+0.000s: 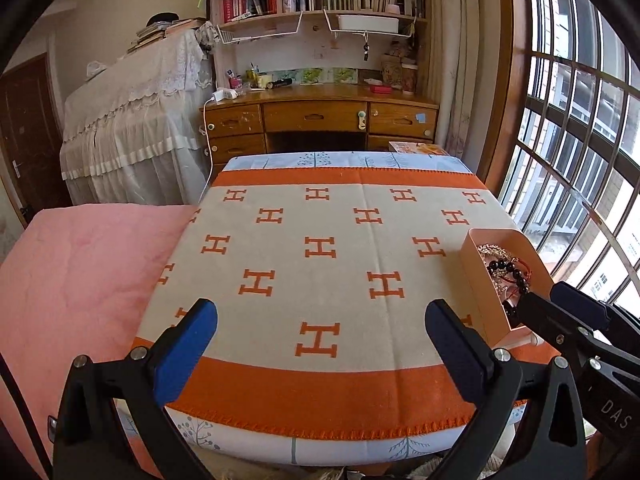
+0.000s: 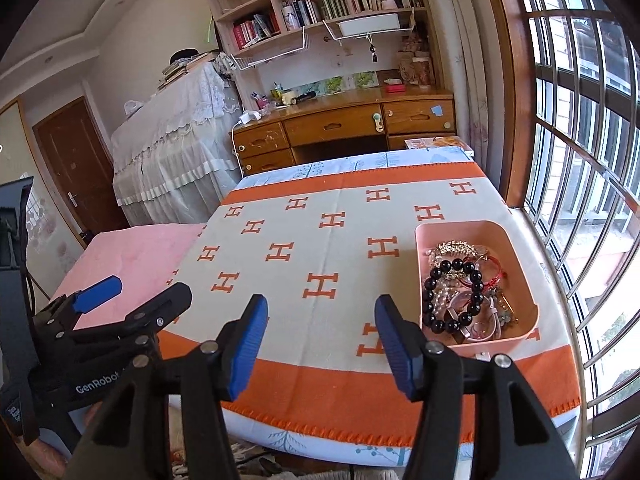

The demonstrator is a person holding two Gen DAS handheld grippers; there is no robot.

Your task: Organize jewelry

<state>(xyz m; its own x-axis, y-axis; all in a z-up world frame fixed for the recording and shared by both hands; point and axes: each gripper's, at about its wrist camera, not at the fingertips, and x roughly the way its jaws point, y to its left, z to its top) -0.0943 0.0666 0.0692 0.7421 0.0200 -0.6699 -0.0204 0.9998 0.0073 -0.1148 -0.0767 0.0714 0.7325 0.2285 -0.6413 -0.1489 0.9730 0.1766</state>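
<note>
Both tools apart over the blanket-covered counter.

Left wrist view: the left tool (image 1: 321, 320) gapes wide and empty above the orange-and-cream blanket (image 1: 320, 240); the pink box (image 1: 478, 276) of jewelry sits at the right edge. Right wrist view: the right tool (image 2: 321, 322) is spread, empty, just left of the pink box (image 2: 420, 276), where a black bead bracelet (image 2: 452, 294) lies on tangled jewelry.

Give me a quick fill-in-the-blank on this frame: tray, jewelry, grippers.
1. The pink plastic tray sits on the table's ____ side, by the window.
2. The black beaded bracelet lies ____ the tray.
3. The left gripper and right gripper both have their jaws ____.
4. The orange-bordered cream blanket is patterned with the letter ____.

Missing words: right; inside; open; H
</note>
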